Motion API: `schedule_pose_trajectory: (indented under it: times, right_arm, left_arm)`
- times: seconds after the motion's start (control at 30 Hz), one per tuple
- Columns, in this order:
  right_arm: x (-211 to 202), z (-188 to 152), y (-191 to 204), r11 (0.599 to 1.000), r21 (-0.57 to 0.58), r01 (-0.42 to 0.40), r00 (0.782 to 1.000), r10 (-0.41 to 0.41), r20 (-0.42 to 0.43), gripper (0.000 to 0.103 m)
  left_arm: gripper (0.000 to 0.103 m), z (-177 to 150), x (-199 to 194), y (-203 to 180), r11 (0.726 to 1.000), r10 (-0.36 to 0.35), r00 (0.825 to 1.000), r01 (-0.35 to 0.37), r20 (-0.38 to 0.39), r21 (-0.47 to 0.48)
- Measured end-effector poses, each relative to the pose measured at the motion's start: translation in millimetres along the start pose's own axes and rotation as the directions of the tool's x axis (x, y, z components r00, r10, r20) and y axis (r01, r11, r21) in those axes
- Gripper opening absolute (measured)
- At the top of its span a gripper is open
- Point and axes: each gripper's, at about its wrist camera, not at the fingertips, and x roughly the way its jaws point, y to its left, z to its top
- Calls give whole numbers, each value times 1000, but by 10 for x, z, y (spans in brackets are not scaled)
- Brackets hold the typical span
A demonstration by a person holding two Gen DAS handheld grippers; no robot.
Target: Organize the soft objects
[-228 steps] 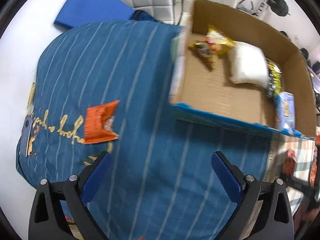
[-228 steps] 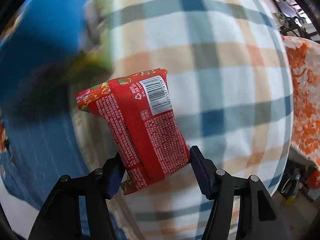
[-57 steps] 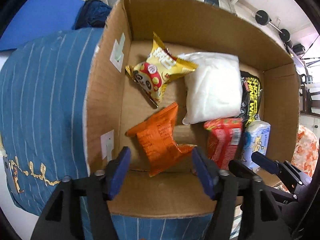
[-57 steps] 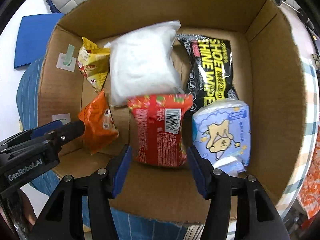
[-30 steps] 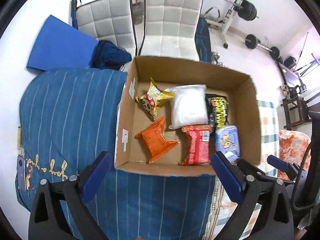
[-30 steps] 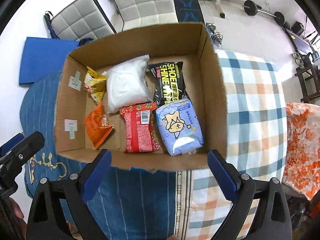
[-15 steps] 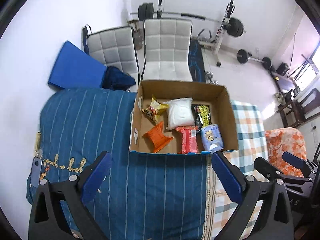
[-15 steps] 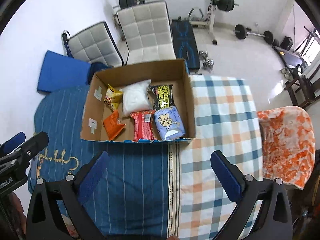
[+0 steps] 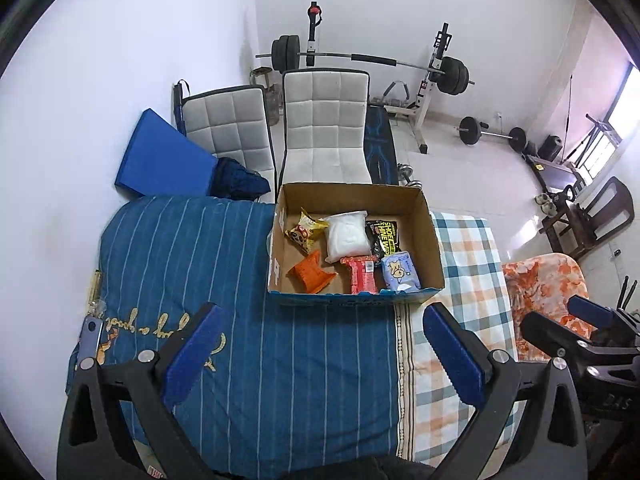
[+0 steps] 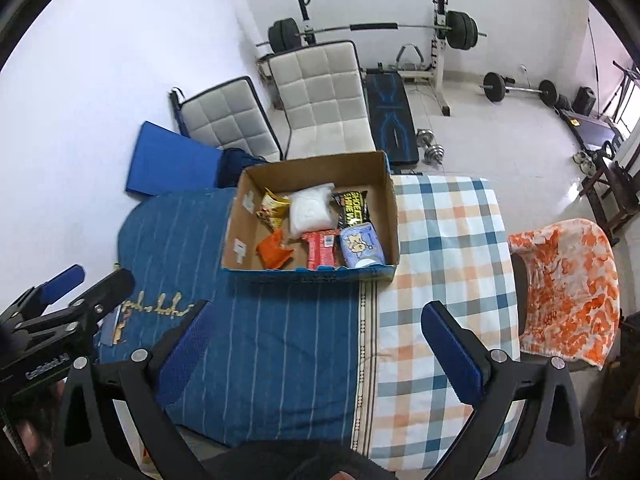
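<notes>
A cardboard box (image 9: 434,240) (image 10: 390,208) sits on the bed. In it lie an orange packet (image 9: 310,274) (image 10: 274,254), a red packet (image 9: 362,276) (image 10: 320,252), a yellow packet (image 9: 302,232), a white pouch (image 9: 346,234) (image 10: 310,206), a black wipes pack (image 9: 384,236) and a light blue tissue pack (image 9: 400,272) (image 10: 360,246). My left gripper (image 9: 320,354) is open and empty, high above the blue striped blanket (image 9: 180,256). My right gripper (image 10: 318,346) is open and empty, high above the seam between the blue and checked blankets.
A checked blanket (image 10: 448,240) covers the bed's right side, with an orange patterned cloth (image 10: 564,280) beyond it. Two white padded chairs (image 9: 324,136), a blue mat (image 9: 160,160) and a barbell rack (image 9: 360,58) stand behind the bed. A small phone-like item (image 9: 90,334) lies at the blanket's left edge.
Both grippers have let go of their packets in the box, opened wide and risen far up and back. The orange and red packets now lie in the box.
</notes>
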Motion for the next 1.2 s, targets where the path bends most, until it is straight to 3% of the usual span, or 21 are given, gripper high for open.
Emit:
schedule_pose_trajectory:
  times: [0.3, 0.5, 1.2]
  right_arm:
    - [-480, -117, 169, 999, -39, -12, 999, 14, 48, 103]
    - [-620, -133, 157, 999, -29, 24, 996, -21, 84, 103]
    - [-766, -98, 99, 996, -9, 88, 986, -86, 142, 103]
  left_arm:
    - [103, -52, -417, 10, 1000, 13, 997, -13, 74, -1]
    - [103, -72, -508, 16, 999, 36, 993, -36, 110, -5]
    - [103, -160, -501, 19, 999, 35, 994, -36, 108, 8]
